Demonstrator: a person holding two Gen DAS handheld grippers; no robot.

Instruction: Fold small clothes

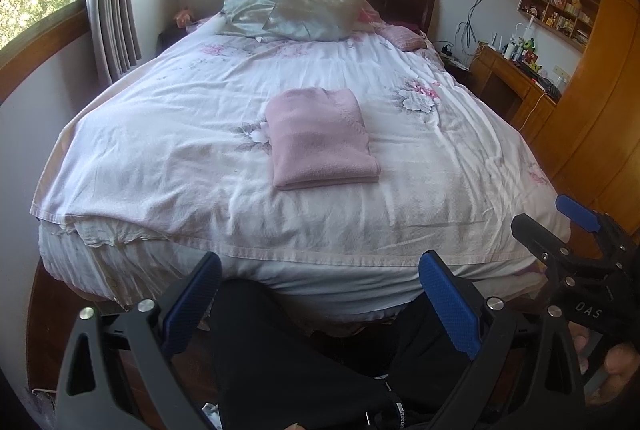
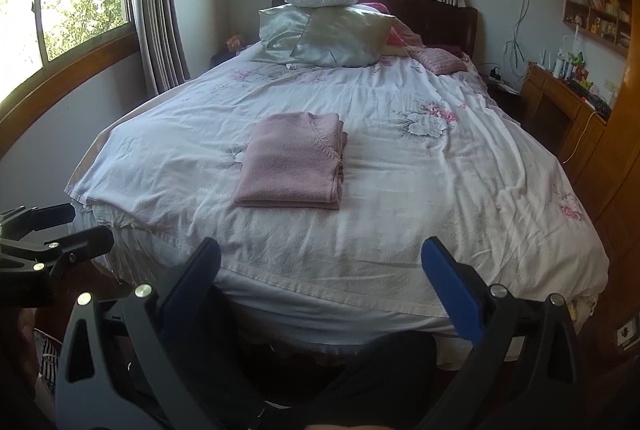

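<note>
Pink knitted sweater [image 1: 320,138], folded into a neat rectangle, lies in the middle of the white floral bedspread [image 1: 160,158]. Left gripper [image 1: 320,294] and right gripper [image 2: 320,282] hang spread wide at the bed's foot, holding nothing.

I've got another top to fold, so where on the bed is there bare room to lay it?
Free: the floral bedspread right of the folded pink sweater, the strip between it and the foot edge, and the stretch to its left. Crowded: the head end, under the pillows.
</note>
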